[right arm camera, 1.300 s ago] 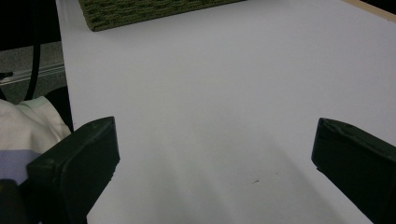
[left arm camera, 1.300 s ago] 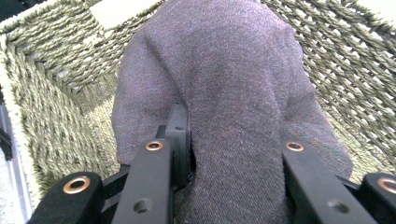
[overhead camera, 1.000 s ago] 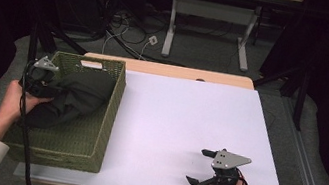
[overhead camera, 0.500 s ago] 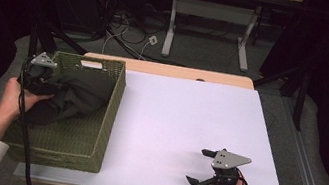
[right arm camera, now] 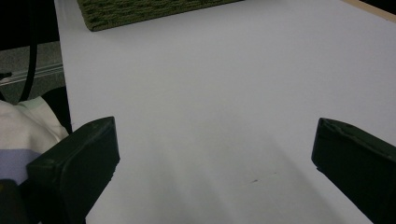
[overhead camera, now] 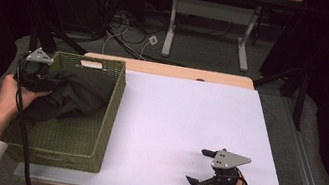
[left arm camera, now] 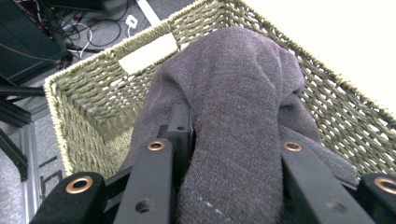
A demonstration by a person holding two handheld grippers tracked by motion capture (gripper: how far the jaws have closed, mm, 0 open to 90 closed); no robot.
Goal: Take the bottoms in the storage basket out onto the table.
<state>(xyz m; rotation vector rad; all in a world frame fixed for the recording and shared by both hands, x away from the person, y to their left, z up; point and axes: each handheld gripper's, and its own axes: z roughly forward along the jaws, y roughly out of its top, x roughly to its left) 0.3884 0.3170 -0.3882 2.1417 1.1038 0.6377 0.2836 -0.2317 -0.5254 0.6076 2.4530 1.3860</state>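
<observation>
My left gripper is clamped on a fold of dark grey cloth, which bulges up from the green wicker basket at the table's left edge. My right gripper rests on the white tabletop at the near right, jaws spread wide with nothing between them.

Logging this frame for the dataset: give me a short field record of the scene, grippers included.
work in hand: dark grey cloth gripped in the green woven basket
left gripper: shut on the cloth, at the basket's far left corner
right gripper: open, nothing between its jaws, low over the white table near the front right edge
basket position: left end of the table
rest of table: bare
</observation>
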